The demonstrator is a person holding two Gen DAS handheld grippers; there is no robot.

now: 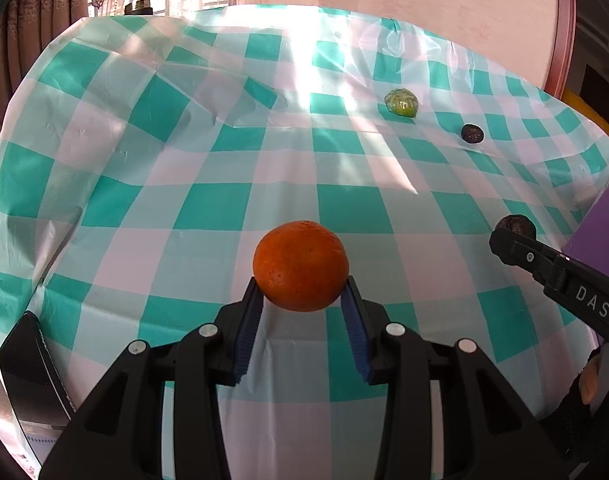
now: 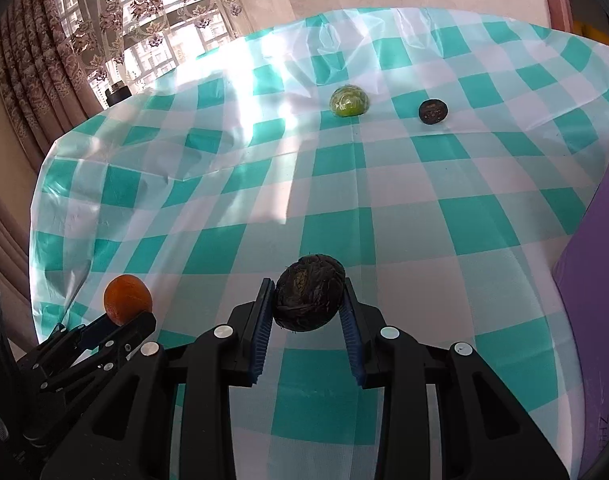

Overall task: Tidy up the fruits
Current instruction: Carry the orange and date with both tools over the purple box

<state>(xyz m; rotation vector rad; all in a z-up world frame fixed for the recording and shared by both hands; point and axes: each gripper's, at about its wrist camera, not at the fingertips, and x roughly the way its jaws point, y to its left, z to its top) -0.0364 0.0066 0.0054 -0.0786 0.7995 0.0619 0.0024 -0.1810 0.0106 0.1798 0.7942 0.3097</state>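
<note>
Your left gripper (image 1: 302,294) is clamped on the orange (image 1: 300,266), blue pads pressing both sides of it, and it's angled down at the checkered tablecloth (image 1: 240,208) with the fruit held clear above the cloth. Your right gripper (image 2: 307,300) has its jaws squeezed onto a dark wrinkly fruit (image 2: 309,293) (can't tell what kind, it looks dried up), tilted down the same way and off the table surface too. From the left camera you can see the right gripper coming in from the right edge, just in front of the purple box (image 1: 600,228). From the right camera the left one sits low at the left side. Further back on the cloth, a green fruit (image 2: 349,101) and a small dark fruit (image 2: 434,111) sit near each other, not touching.
</note>
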